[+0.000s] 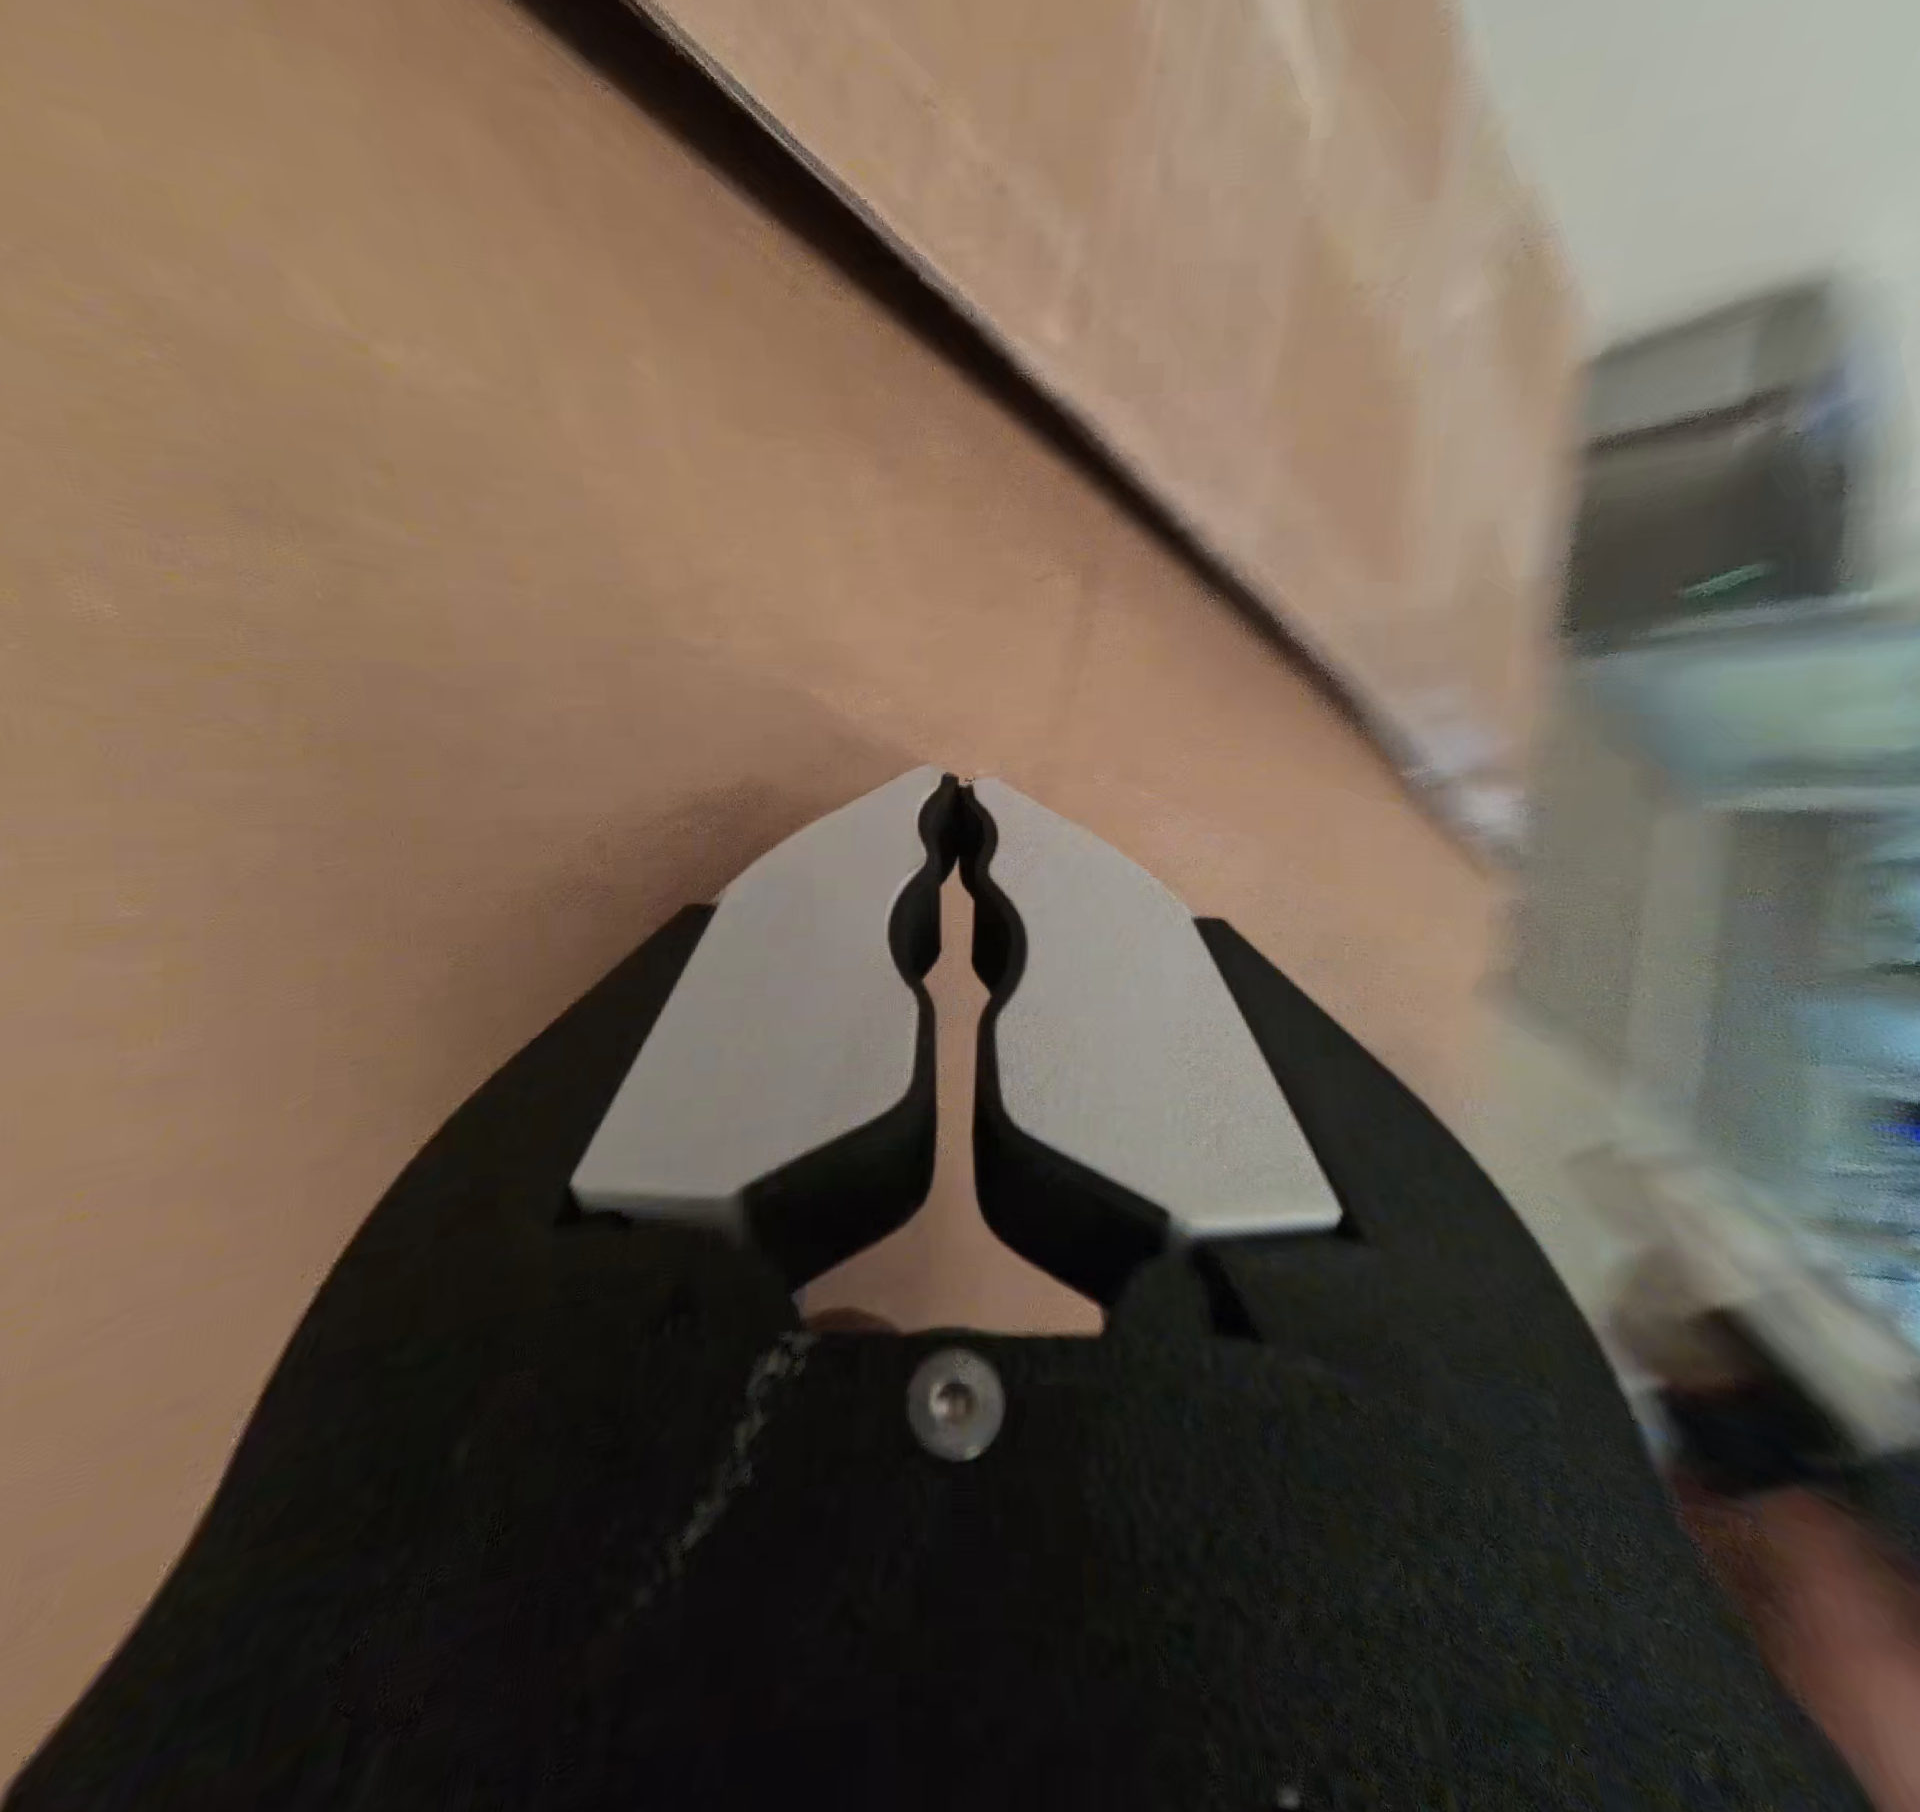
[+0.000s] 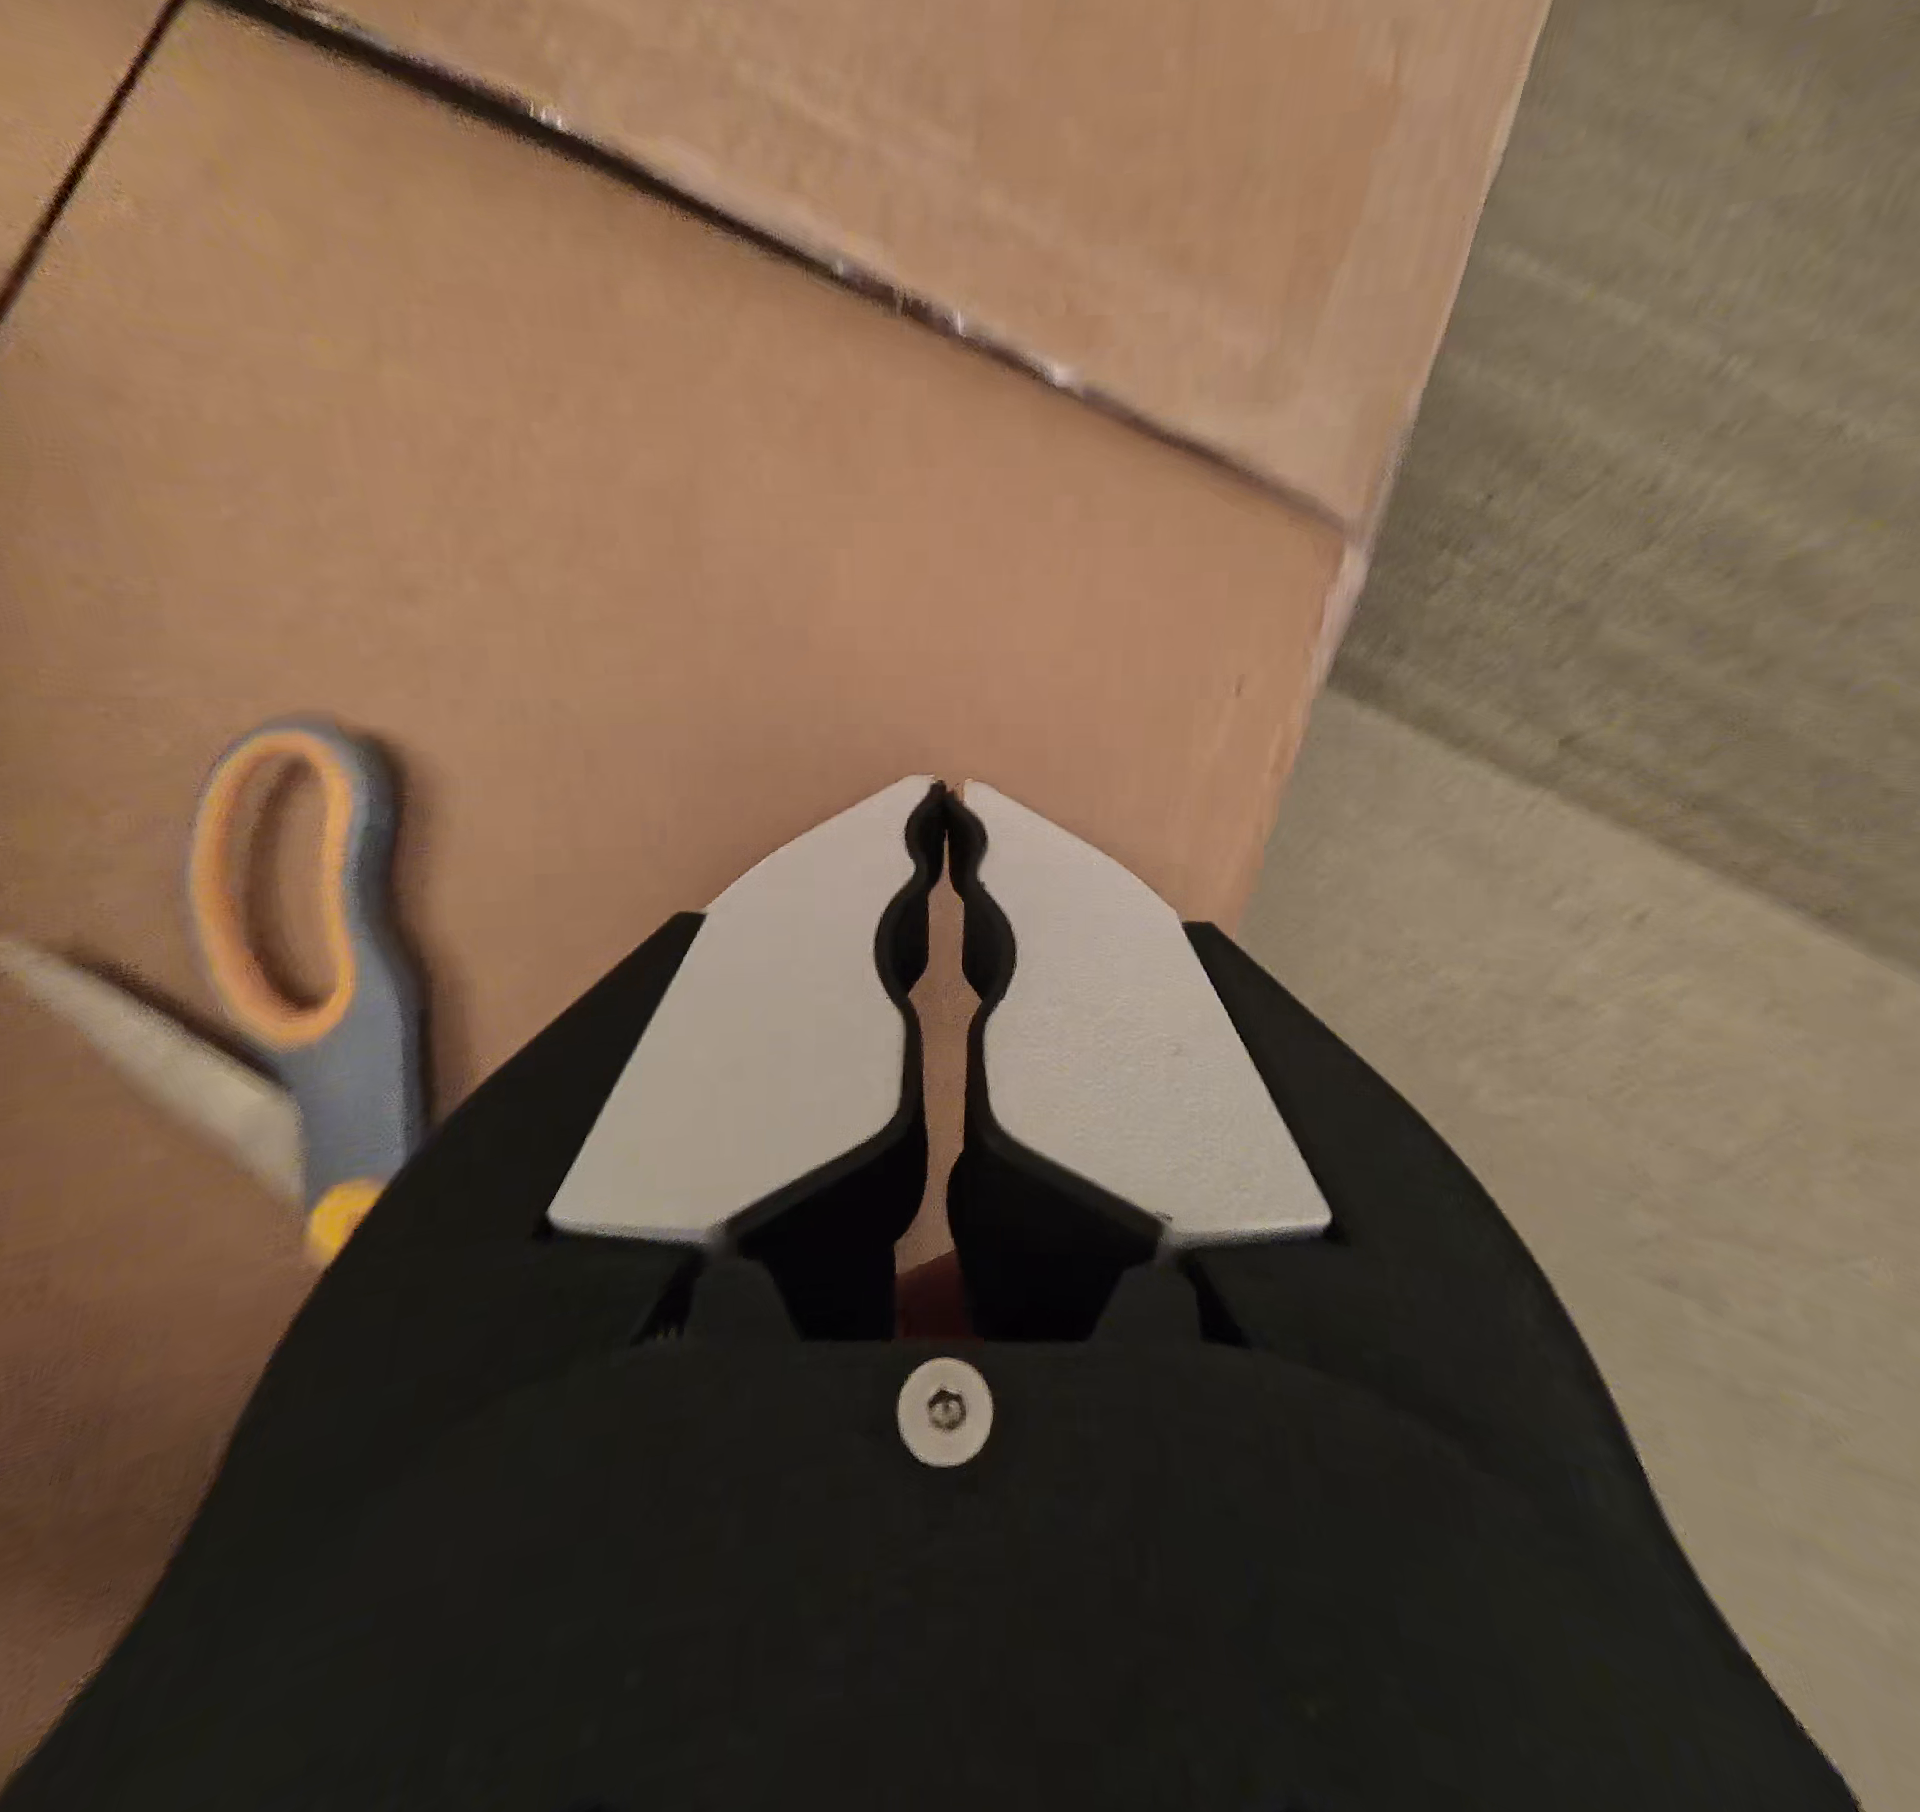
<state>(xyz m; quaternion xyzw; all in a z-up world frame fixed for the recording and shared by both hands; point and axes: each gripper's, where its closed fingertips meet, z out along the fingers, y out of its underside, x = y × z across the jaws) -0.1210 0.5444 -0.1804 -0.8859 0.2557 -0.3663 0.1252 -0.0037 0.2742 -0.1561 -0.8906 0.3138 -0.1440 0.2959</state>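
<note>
My left gripper (image 1: 958,788) is shut, its tips together with nothing between them, close over the flat top of a brown cardboard box (image 1: 520,515). A dark seam (image 1: 935,287) between the box's flaps runs diagonally above it. My right gripper (image 2: 948,791) is also shut with nothing between its pads, over the same kind of brown cardboard box (image 2: 675,536), near its right edge. A pair of scissors with a grey and orange handle (image 2: 312,931) lies on the box to the left of the right gripper, partly hidden behind it.
Beige carpet (image 2: 1610,931) lies right of the box in the right wrist view. A second flap seam (image 2: 831,256) crosses the box top. In the left wrist view, blurred dark and pale objects (image 1: 1745,619) stand at the right, and a white wall (image 1: 1714,48) shows behind.
</note>
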